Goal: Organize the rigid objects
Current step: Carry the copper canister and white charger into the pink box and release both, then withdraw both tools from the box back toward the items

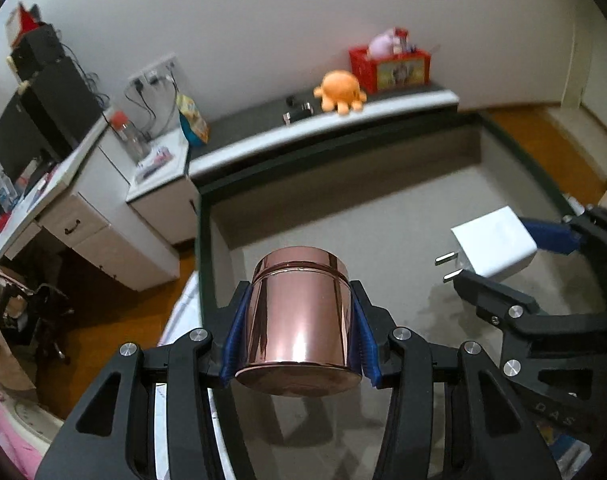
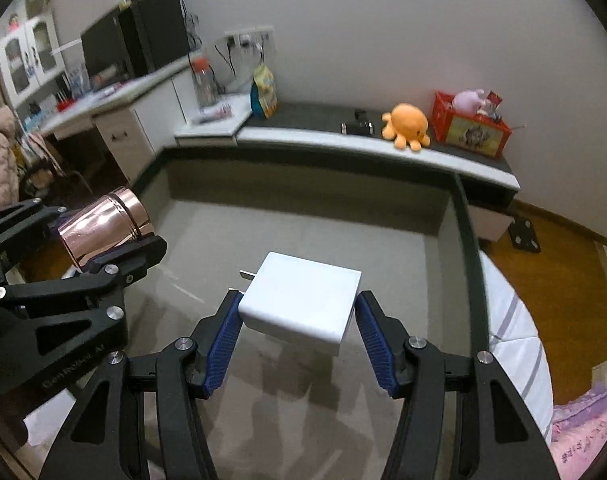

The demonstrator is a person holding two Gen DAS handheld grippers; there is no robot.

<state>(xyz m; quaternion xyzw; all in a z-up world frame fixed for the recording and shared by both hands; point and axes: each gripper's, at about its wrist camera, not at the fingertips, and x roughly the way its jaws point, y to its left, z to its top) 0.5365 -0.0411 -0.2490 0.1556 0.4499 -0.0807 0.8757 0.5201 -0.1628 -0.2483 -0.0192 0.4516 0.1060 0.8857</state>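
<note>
My left claw [image 1: 299, 344] grips a rose-gold metal tin [image 1: 299, 320] between its blue pads, held above the grey tray [image 1: 343, 216]. My right claw [image 2: 299, 332] clamps a white plug adapter [image 2: 303, 300], prongs pointing left, also over the tray, beside the tin.

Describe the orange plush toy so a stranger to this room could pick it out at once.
Start at the long ledge with the dark top running along the white back wall. Near its right end stands a red crate full of small items. The orange plush octopus sits just left of that crate: soft, round-headed and stubby-legged, unlike the small dark items further left.
</note>
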